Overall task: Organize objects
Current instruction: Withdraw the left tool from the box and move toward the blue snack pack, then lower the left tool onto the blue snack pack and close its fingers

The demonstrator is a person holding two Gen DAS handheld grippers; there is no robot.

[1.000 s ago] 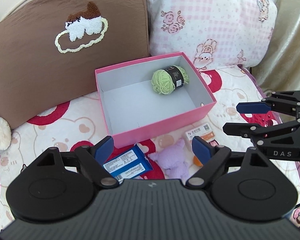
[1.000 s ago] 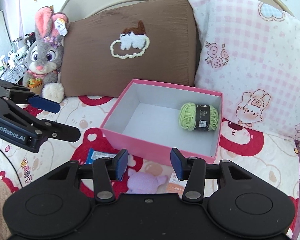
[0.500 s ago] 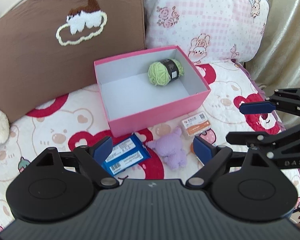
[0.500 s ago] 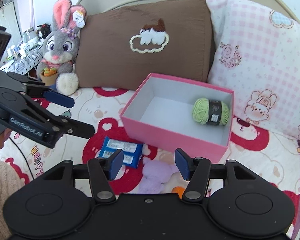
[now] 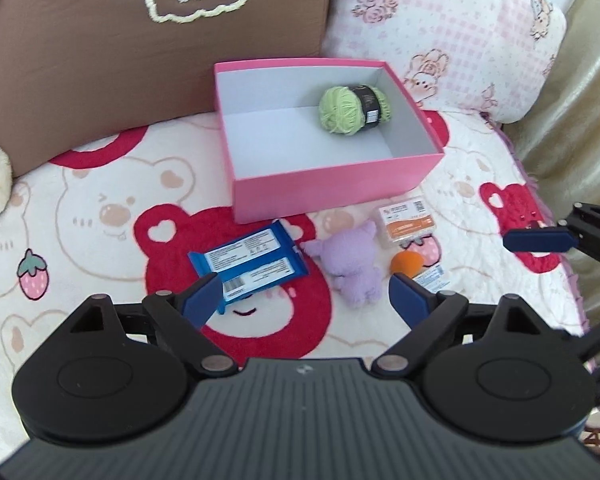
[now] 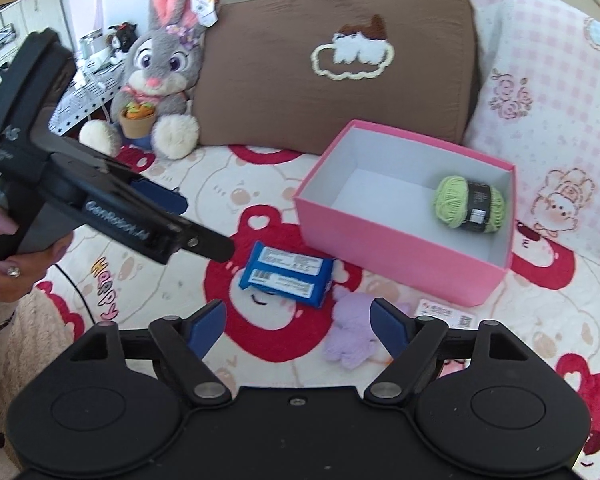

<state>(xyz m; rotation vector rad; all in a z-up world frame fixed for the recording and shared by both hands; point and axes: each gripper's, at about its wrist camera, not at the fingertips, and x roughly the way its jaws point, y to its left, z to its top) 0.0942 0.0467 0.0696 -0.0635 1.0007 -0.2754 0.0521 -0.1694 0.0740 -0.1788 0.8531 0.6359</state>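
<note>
I read both grippers empty: left gripper (image 5: pixel 302 294) and right gripper (image 6: pixel 296 326) fingers are spreading wide. The purple plush toy (image 5: pixel 354 264) lies on the bed beside the pink box (image 5: pixel 332 188). Soft and light; I would pinch its torso.

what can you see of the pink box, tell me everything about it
The pink box is a lidless rectangular carton, apparently cardboard, with pink outer walls and a plain pale grey-white inside. It sits open side up on the bear-print blanket, in front of the brown pillow and the pink checked pillow. Inside, a ball of green yarn with a black label lies towards one end; the rest of the floor is bare. A blue packet, a purple plush toy and a small orange-labelled case lie just outside its near wall.
</note>
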